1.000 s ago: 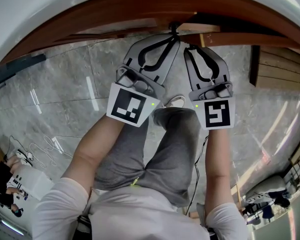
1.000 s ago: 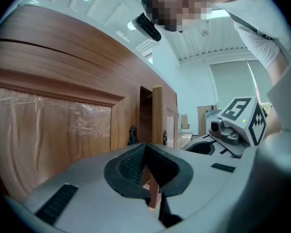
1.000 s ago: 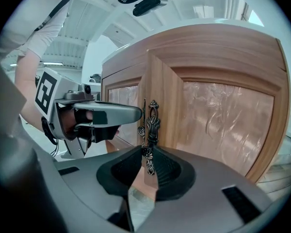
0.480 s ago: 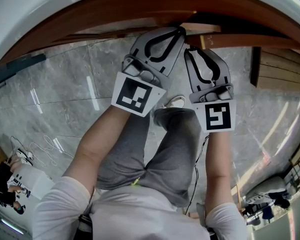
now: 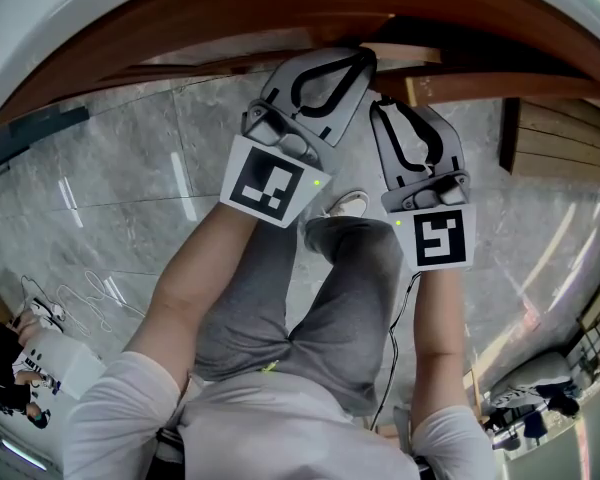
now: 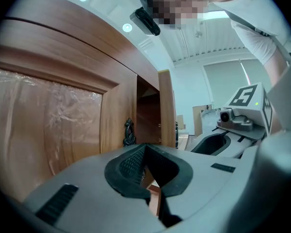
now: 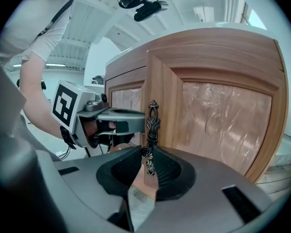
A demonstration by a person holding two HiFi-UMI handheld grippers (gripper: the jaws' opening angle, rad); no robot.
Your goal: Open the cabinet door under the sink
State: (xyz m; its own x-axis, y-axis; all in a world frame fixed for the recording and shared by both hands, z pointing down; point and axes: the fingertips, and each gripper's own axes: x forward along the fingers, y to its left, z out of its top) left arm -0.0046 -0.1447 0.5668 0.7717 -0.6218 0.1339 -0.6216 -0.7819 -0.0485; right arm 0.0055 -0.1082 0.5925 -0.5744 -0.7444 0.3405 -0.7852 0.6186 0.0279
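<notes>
The wooden cabinet under the white sink has two doors with film-covered panels. The right door stands ajar; its edge juts out in the head view. My right gripper is shut on the lower part of that door's ornate dark handle, also seen from above as the right gripper. The left door is flush, and its handle stands free beyond my left gripper. The left gripper is shut with nothing in it, tips at the gap between the doors.
Grey marble floor tiles lie below. The person's legs and a shoe are right behind the grippers. Another wooden unit stands at the right. The sink rim overhangs both grippers.
My left gripper has moved up and to the right, closer to the cabinet. The right gripper has drawn back slightly with the handle, and the door edge has come out a little further.
</notes>
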